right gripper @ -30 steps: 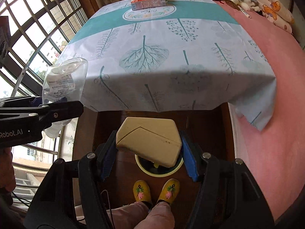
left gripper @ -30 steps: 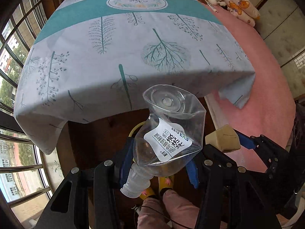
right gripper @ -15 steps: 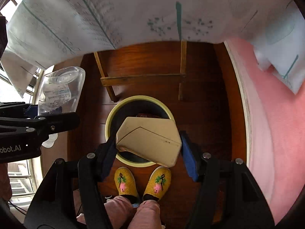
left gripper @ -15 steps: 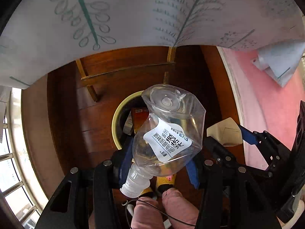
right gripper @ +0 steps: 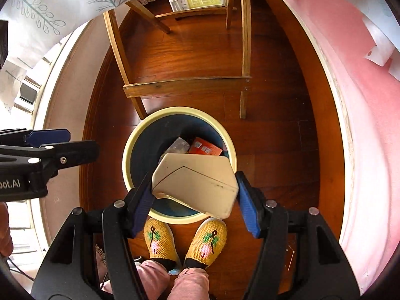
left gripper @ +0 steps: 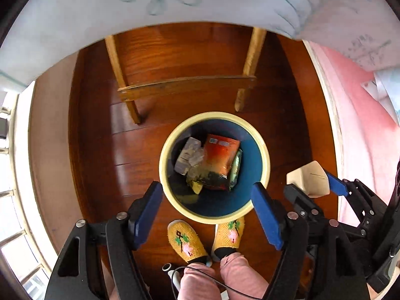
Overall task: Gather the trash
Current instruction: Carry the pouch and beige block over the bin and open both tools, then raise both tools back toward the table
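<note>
My left gripper [left gripper: 207, 190] hangs straight above the round bin [left gripper: 163, 165], which has a cream rim and a blue inside. Its jaws are opening and nothing is between them. The clear plastic bottle [left gripper: 188, 158] lies in the bin beside an orange packet [left gripper: 221, 153] and a green wrapper [left gripper: 236, 168]. My right gripper [right gripper: 194, 182] is shut on a beige folded carton [right gripper: 195, 185], held over the near side of the bin [right gripper: 126, 160]. The carton [left gripper: 310, 180] also shows at the right of the left wrist view.
The bin stands on a dark wooden floor [left gripper: 100, 150] between the legs and crossbar [left gripper: 187, 86] of a table draped with a leaf-print cloth [left gripper: 175, 2]. A person's yellow slippers [left gripper: 186, 240] touch the bin's near rim. A pink bed [right gripper: 362, 125] runs along the right.
Both grippers have come down from table height to just above the bin. The left gripper has let go of the clear bottle, which now lies in the bin. The right still holds the carton.
</note>
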{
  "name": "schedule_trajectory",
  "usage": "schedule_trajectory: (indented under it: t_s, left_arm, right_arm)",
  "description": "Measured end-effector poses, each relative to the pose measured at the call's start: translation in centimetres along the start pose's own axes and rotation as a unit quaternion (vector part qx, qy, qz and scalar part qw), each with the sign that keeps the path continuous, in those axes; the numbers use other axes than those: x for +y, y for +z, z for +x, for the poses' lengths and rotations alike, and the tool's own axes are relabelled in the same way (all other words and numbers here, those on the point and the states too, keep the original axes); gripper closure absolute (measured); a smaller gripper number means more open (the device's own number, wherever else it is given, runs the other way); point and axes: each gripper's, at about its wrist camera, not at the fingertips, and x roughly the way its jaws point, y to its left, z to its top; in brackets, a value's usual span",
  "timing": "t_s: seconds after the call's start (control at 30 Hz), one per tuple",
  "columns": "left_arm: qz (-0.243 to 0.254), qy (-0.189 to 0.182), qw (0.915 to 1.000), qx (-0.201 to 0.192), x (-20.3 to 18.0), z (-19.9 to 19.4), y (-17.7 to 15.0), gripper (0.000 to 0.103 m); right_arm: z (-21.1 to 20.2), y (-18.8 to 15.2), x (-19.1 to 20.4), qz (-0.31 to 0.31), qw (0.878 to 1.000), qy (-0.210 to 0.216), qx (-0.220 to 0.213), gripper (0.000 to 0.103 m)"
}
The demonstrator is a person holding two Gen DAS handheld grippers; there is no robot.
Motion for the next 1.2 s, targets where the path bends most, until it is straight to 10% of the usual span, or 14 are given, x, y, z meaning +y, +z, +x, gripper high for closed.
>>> schedule_trajectory:
  t_s: [0.6,1.2]
  left_arm:
    - [-0.018,0.017,0.9989,-0.040,1.3,-5.3,1.2,0.028]
    - [-0.028,0.026,0.9946,-0.096,1.0,-19.8,1.9,0.028]
  right_arm:
    - [-2.4,3.7,2.4,-0.023,0.999,0.015,-0.039,0.033]
    - [-12.6,6.7,4.7,-0.037,0.997,0.018,-0.061,0.033]
